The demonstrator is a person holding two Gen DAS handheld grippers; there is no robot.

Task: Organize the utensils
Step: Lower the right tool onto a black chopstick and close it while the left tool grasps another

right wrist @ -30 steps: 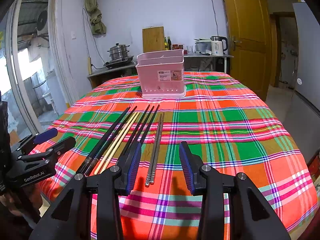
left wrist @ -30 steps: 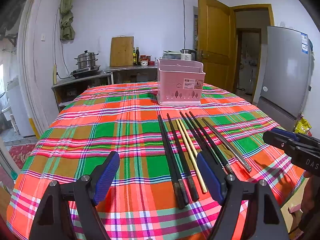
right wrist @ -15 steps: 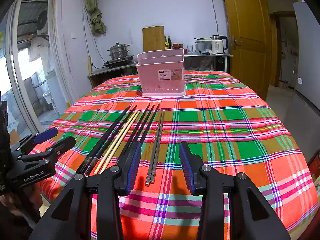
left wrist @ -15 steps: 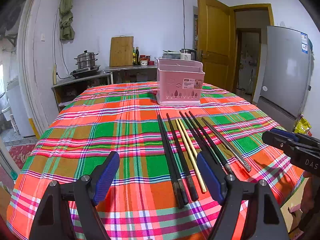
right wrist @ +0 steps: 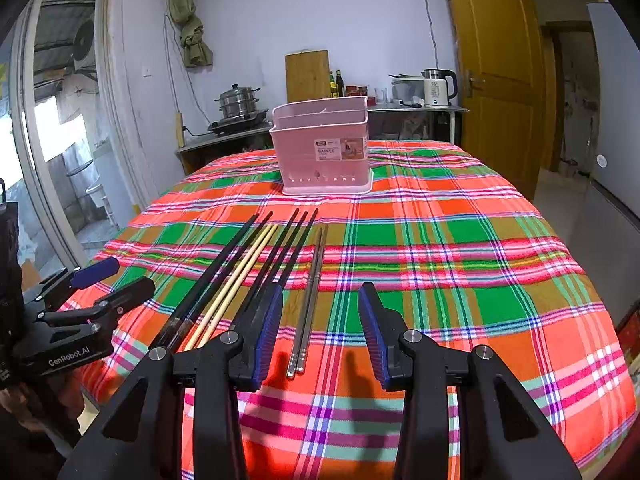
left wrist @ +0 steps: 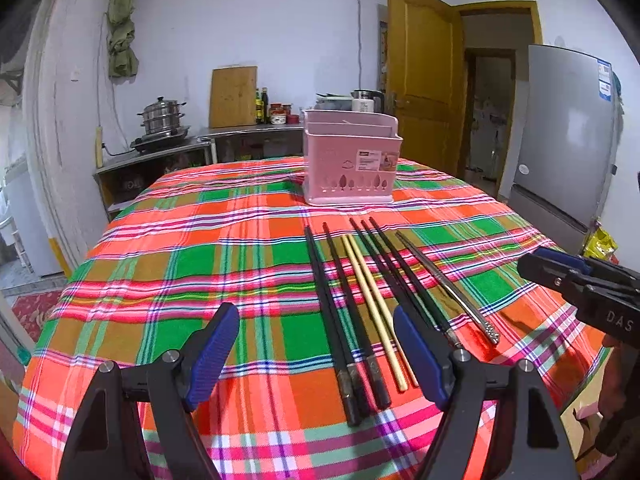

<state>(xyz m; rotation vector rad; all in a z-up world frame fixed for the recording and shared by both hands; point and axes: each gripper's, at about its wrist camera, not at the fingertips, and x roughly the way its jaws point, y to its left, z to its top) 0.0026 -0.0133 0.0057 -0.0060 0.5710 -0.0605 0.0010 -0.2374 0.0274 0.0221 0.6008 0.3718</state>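
Chopsticks (left wrist: pixel 360 300) partly behind spread, empty left gripper (left wrist: pixel 316 344); right gripper (right wrist: pixel 320 332) likewise agape; pink basket (right wrist: pixel 322 148) interior unseen.

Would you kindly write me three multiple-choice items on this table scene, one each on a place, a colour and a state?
1. Where does the pink basket stand?
A. beyond the chopsticks' far tips
B. between both grippers
C. on the floor

2. What colour is the pair lying between the black chopsticks?
A. red
B. pale yellow
C. blue

3. How is the right hand-held gripper?
A. shut on a chopstick
B. open, empty
C. inside the basket

Answers: 1 A, it sits farther up the cloth; 2 B, light wood tone; 3 B, pads apart over the metal pair.
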